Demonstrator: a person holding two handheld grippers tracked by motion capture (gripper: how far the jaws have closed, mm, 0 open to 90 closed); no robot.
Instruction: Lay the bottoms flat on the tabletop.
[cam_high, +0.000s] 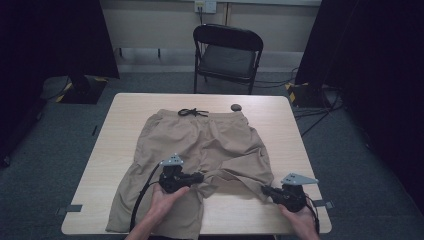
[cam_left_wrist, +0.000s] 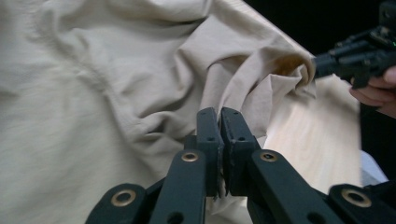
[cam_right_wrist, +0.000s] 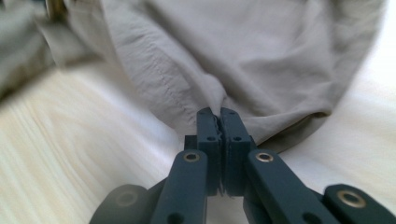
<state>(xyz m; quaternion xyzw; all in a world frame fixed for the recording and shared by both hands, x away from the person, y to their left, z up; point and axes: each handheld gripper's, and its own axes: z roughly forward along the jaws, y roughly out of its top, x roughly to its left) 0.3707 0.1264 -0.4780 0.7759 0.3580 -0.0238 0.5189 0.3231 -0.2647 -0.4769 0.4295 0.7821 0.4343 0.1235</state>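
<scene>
A pair of tan shorts (cam_high: 200, 150) lies spread on a light wooden table (cam_high: 285, 125), waistband toward the far edge with a dark drawstring (cam_high: 192, 112) knotted at its middle, and the two legs reaching toward the person's side. The leg on the left of the high view runs flat to the near edge of the table, while the other leg is rumpled and gathered short, its hem pulled toward the near right corner. The left gripper (cam_high: 200, 177) sits at the crotch of the shorts, between the two legs, and its own view shows its black jaws pressed together with a fold of cloth pinched between them (cam_left_wrist: 219, 126). The right gripper (cam_high: 265, 190) sits at the hem of the rumpled leg; in its own view the jaws are closed tight on the stitched edge of the fabric (cam_right_wrist: 217, 123), which puckers where it enters them. In the left gripper view the right gripper (cam_left_wrist: 322, 65) bites the far corner of the leg, with fingers of the person's hand just behind it. Each gripper is held by a hand coming in from the bottom of the high view. A small dark round object (cam_high: 236, 107) rests on the table just beyond the waistband. A black folding chair (cam_high: 227, 55) stands on the grey floor behind the table.
</scene>
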